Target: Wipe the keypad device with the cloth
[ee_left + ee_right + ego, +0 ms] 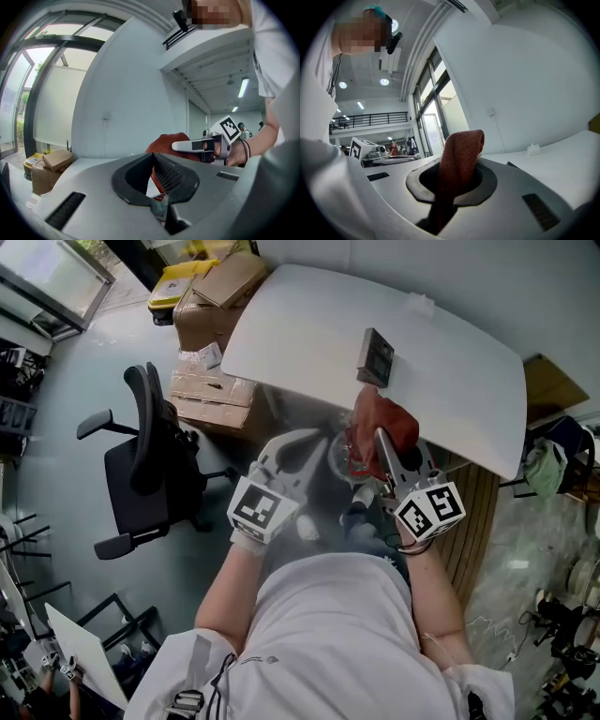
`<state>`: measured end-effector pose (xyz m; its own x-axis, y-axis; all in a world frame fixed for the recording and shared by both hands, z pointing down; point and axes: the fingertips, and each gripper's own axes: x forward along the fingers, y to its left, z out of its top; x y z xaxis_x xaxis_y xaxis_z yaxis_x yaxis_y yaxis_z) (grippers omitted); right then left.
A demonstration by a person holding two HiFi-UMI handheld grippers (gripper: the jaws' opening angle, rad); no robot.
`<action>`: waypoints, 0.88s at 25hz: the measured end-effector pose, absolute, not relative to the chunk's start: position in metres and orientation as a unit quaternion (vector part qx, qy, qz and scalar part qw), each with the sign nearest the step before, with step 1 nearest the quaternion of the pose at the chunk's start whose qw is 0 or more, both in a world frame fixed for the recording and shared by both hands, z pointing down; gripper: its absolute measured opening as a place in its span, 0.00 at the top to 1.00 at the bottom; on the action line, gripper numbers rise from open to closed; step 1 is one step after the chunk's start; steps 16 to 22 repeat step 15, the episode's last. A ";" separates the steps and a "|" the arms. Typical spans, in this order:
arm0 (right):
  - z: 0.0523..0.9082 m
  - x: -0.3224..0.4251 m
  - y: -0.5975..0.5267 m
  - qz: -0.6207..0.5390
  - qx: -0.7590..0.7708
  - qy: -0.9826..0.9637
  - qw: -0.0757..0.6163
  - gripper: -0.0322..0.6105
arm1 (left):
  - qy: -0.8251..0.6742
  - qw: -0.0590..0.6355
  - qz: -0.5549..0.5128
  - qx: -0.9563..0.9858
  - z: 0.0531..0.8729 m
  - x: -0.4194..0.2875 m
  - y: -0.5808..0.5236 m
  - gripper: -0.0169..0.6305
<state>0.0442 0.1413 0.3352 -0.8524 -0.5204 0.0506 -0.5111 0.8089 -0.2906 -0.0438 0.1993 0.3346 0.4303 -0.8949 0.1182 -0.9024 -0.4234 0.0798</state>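
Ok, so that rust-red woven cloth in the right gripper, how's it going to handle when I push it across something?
Probably floppy: the rust-red woven cloth folds over past the right gripper, which pinches it. Its coarse weave suggests it should drag rather than slip. It looks light, so it will likely bunch when pushed.

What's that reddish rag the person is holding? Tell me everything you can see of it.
The cloth is rust-red with a coarse, woven look. The right gripper is shut on it: a folded strip rises from between the jaws and droops over at the top. From above it looks bunched, held over the table's near edge, apart from the keypad device. The left gripper, shut on a clear packet, is close beside it; whether they touch I cannot tell.
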 end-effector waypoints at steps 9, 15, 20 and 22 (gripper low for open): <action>0.342 0.049 0.179 -0.149 -0.282 0.948 -0.010 0.87 | -0.531 0.078 0.014 0.844 0.337 -0.048 0.230 0.94; 0.347 0.051 0.183 -0.151 -0.284 0.947 -0.019 0.87 | -0.528 0.097 0.012 0.844 0.343 -0.046 0.237 0.95; 0.347 0.051 0.183 -0.151 -0.284 0.947 -0.019 0.87 | -0.528 0.097 0.012 0.844 0.343 -0.046 0.237 0.95; 0.347 0.051 0.183 -0.151 -0.284 0.947 -0.019 0.87 | -0.528 0.097 0.012 0.844 0.343 -0.046 0.237 0.95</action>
